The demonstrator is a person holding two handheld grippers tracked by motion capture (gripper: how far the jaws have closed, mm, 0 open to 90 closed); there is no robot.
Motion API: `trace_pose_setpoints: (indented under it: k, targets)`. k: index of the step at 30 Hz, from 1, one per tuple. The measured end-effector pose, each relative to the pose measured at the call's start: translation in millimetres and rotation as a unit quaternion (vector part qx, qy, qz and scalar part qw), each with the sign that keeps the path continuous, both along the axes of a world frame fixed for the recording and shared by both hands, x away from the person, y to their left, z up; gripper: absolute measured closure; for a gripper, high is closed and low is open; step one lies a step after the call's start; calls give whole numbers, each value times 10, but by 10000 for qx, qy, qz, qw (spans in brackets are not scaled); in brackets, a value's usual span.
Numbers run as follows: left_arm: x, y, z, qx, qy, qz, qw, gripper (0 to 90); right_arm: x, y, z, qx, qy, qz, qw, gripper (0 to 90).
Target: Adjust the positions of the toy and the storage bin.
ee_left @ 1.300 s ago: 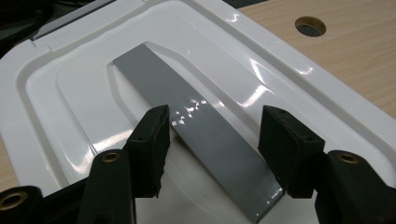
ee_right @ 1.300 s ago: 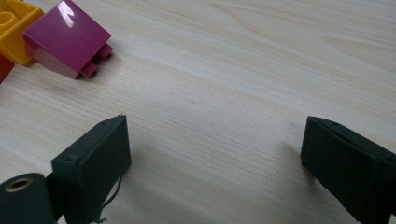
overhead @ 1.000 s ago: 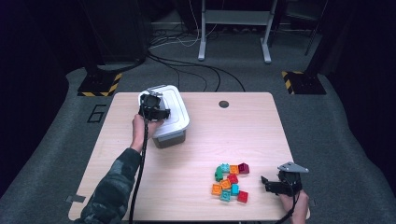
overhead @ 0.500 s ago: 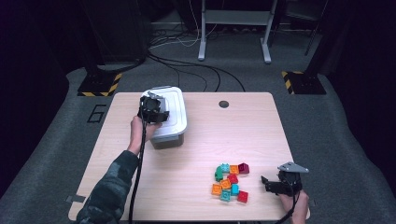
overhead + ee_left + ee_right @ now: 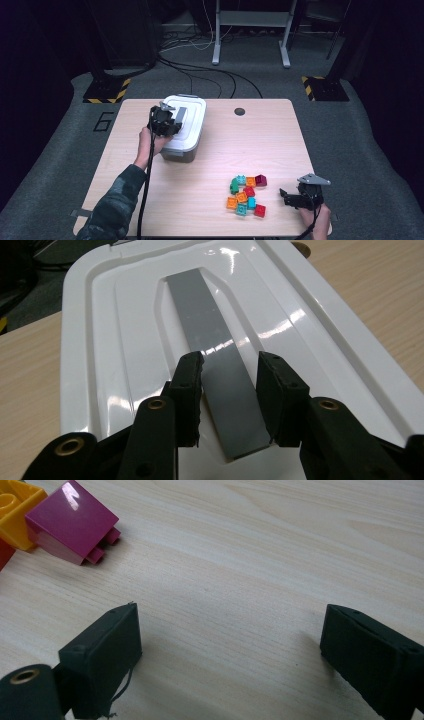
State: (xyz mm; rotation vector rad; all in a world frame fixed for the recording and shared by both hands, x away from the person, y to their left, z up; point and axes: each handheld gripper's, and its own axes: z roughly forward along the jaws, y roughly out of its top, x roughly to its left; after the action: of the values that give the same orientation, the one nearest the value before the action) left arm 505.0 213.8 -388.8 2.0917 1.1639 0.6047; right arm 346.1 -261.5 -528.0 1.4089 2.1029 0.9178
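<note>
Left gripper view — gripper [image 5: 230, 390] straddling grey handle [image 5: 212, 365], white lid [image 5: 110, 355]

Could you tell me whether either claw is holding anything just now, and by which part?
Nothing is gripped. The left claw straddles the grey handle of the white lid, jaws apart; the right claw stands open.

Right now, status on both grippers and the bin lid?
Left gripper open, jaws astride grey handle of white lid. Right gripper open, empty, beside the bricks. Nothing in the way.
</note>
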Motion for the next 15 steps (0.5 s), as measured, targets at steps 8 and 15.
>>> trace_pose_setpoints:
  k: [8, 15]
  targets:
    - [-107, 46, 1, -21, 30, -224, 9997, 656, 1, -1, 0, -8, -4, -3, 10000, 85]
    - [-118, 43, 13, 57, 46, -287, 9996, 651, 1, 0, 0, -8, -4, -3, 10000, 85]
